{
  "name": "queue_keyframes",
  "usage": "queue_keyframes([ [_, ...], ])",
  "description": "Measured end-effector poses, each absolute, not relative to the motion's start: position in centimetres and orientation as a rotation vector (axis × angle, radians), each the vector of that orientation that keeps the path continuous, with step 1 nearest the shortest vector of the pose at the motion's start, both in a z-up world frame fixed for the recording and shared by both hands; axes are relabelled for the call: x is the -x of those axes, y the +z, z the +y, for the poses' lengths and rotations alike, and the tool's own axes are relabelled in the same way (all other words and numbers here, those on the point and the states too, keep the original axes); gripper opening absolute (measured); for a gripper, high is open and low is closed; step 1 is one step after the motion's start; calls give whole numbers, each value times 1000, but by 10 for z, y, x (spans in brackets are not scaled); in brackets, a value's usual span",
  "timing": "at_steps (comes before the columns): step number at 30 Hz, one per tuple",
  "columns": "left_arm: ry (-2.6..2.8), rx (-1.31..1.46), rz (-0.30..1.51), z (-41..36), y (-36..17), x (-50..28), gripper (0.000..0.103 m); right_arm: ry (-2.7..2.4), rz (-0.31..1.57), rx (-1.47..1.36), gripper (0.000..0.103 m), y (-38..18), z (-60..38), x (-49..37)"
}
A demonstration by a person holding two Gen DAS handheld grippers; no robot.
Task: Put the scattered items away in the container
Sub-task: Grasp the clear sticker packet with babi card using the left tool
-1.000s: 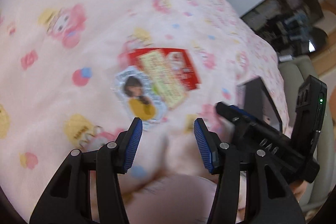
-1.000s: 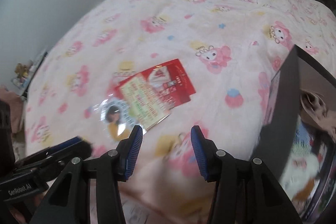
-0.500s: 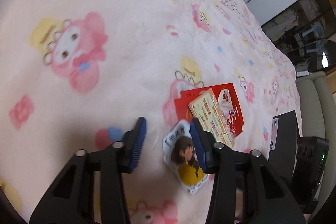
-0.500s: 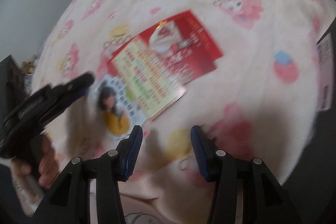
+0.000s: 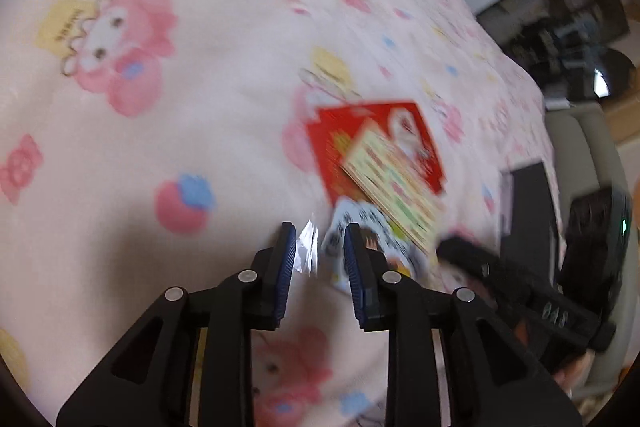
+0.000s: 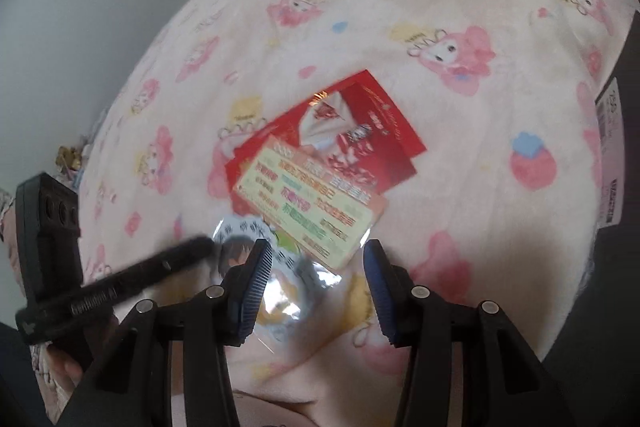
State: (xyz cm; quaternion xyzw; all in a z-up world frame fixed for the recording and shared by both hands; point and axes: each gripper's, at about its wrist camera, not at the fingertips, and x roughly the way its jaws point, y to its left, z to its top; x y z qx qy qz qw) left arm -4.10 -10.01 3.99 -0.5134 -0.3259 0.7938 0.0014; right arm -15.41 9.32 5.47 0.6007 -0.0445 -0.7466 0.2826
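Observation:
A red envelope (image 6: 360, 131) lies on the pink blanket with a yellow-green card (image 6: 312, 215) on top of it. A girl sticker in a clear sleeve (image 6: 280, 291) lies at their near end. My left gripper (image 5: 319, 251) is open, its fingers straddling the sleeve's clear edge (image 5: 306, 251); the sticker (image 5: 360, 227) shows just right of it. My right gripper (image 6: 318, 283) is open, just above the sleeve and the card's near corner. The left gripper (image 6: 120, 283) shows in the right wrist view, its tip at the sticker. The black box (image 5: 528, 211) stands at the right.
The pink cartoon-print blanket (image 6: 400, 7) covers the whole bed. The black box's labelled side (image 6: 612, 155) is at the right edge of the right wrist view. A grey wall (image 6: 80, 7) is on the left and a beige sofa (image 5: 580, 155) beyond the box.
The left gripper has narrowed and slid onto the sleeve's edge. The right gripper has pulled back and now hovers over the sleeve. The right gripper has come into the left wrist view.

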Motion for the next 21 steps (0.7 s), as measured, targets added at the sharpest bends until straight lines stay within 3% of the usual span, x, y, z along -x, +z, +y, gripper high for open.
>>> queue_keyframes([
  [7, 2439, 1655, -955, -89, 30, 66, 24, -1861, -175, -1665, 43, 35, 87, 160],
  [11, 2430, 1594, -925, -73, 61, 47, 24, -1883, -213, -1559, 42, 64, 98, 149],
  [21, 2558, 1451, -647, -13, 157, 18, 23, -1999, -303, -1363, 42, 145, 144, 119],
])
